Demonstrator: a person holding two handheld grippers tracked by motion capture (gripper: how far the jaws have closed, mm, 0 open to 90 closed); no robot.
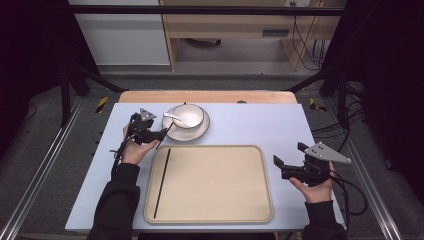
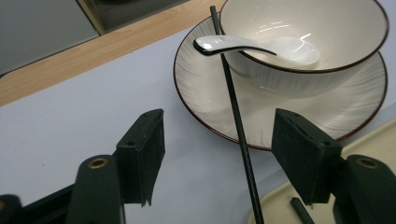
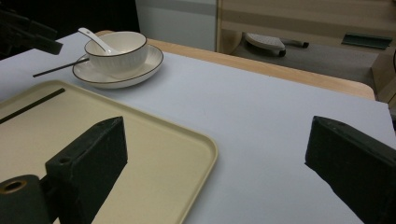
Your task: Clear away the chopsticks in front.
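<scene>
Reaching toward the plate (image 1: 186,131), the left gripper (image 1: 161,134) sits just left of it, held in a hand (image 1: 134,151) whose dark sleeve enters from the near table edge. In the left gripper view the jaws stand spread, and a black chopstick (image 2: 237,122) runs between them without touching either pad (its far end leans on the plate rim beside the bowl (image 2: 303,42); its near end passes out of the picture over the corner of the tray (image 2: 373,140)). The gripper grips nothing.

The white bowl stands on the plate, and a white spoon (image 2: 261,46) lies in it, handle jutting over the rim toward the left gripper. Plate and bowl rest on the pale table cover (image 1: 250,125), just beyond the far left corner of the tray.

The beige tray (image 1: 210,182) lies nearer the person than the plate. A second black chopstick (image 1: 162,182) lies flat inside it, along the left wall.

The right gripper (image 1: 287,167) hovers just right of the tray, well apart from the plate, in a hand (image 1: 315,187) at the near right of the table. In the right gripper view its jaws are spread wide (one over the tray's corner (image 3: 205,144), one over bare table cover) with nothing between them.
</scene>
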